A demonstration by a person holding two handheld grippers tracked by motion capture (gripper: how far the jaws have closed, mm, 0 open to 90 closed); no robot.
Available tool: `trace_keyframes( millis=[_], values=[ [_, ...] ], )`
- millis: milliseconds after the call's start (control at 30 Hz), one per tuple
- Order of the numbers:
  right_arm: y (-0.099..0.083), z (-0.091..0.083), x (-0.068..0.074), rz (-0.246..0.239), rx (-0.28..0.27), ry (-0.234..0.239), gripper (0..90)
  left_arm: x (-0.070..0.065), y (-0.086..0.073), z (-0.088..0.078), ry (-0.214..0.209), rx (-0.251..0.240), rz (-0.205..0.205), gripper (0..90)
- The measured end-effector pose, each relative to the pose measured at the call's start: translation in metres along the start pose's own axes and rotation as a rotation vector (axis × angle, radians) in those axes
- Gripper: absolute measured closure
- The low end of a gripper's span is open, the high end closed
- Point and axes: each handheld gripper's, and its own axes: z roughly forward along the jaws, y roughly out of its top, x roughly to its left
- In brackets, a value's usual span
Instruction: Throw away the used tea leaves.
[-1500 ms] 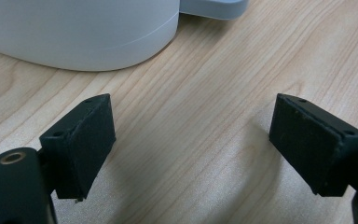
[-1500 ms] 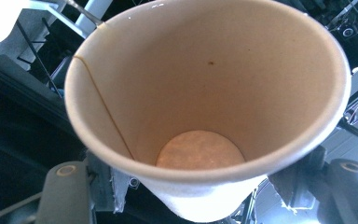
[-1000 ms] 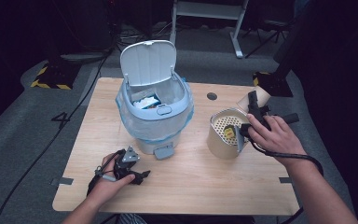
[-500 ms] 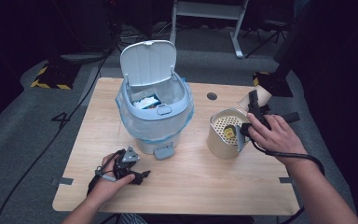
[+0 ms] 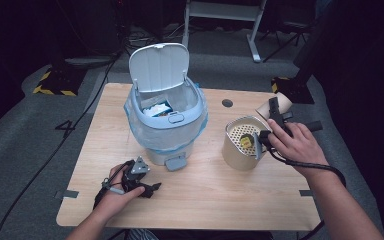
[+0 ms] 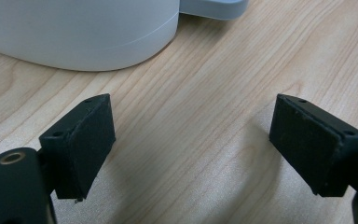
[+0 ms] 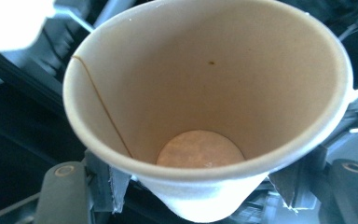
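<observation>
My right gripper [image 5: 276, 114] hovers at the table's right side, behind a tan canister [image 5: 240, 150]. It is shut on a brown paper cup [image 5: 267, 106]. In the right gripper view the paper cup [image 7: 205, 102] faces the camera with its mouth, empty inside, both jaws pressing its lower wall. My left gripper [image 5: 147, 187] rests on the table near the front edge, in front of a pale blue pedal bin [image 5: 165, 130]. The left gripper [image 6: 191, 144] stands open over bare wood, nothing between its pads.
The bin's lid [image 5: 159, 65] stands up, a clear liner folded over the rim and some rubbish inside. Its pedal [image 5: 175, 162] points at the front edge. The canister holds a perforated insert with a yellow object [image 5: 246, 141]. A cable hole [image 5: 227, 103] lies behind.
</observation>
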Motion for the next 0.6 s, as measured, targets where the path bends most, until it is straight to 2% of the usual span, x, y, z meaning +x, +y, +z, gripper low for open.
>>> trace_keyframes(
  millis=[67, 100, 200, 233, 267, 300, 400, 467, 500, 600],
  values=[
    [-0.002, 0.000, 0.000, 0.054, -0.014, 0.024, 31.3, 0.000, 0.000, 0.000, -0.001, 0.000, 0.000, 14.4],
    [-0.003, 0.001, -0.001, 0.103, -0.030, 0.047, 31.3, 0.000, 0.000, 0.000, 0.000, 0.000, 0.000, 14.3],
    [-0.012, 0.004, -0.003, 0.323, -0.083, 0.149, 31.2, 0.000, 0.000, 0.000, -0.001, 0.001, 0.004, 13.9],
    [-0.016, 0.005, -0.005, 0.418, -0.109, 0.192, 31.2, 0.000, 0.000, 0.000, 0.000, 0.001, 0.006, 13.9],
    [-0.020, 0.006, -0.006, 0.531, -0.138, 0.254, 31.1, 0.000, 0.000, 0.000, 0.000, 0.001, 0.006, 13.8],
    [-0.023, 0.007, -0.006, 0.611, -0.158, 0.297, 31.1, 0.000, 0.000, 0.000, -0.001, 0.001, 0.005, 13.8],
    [-0.033, 0.013, -0.003, 1.032, -0.238, 0.492, 30.9, 0.000, 0.000, 0.000, 0.000, 0.001, 0.006, 13.8],
    [-0.037, 0.016, -0.001, 1.265, -0.298, 0.602, 30.9, 0.000, 0.000, 0.000, 0.000, 0.001, 0.006, 13.8],
    [-0.038, 0.017, -0.001, 1.338, -0.322, 0.632, 30.8, 0.000, 0.000, 0.000, 0.000, 0.001, 0.006, 13.8],
    [-0.044, 0.022, 0.004, 1.578, -0.414, 0.763, 30.6, 0.000, 0.000, 0.000, -0.002, 0.002, 0.006, 13.6]
  ],
)
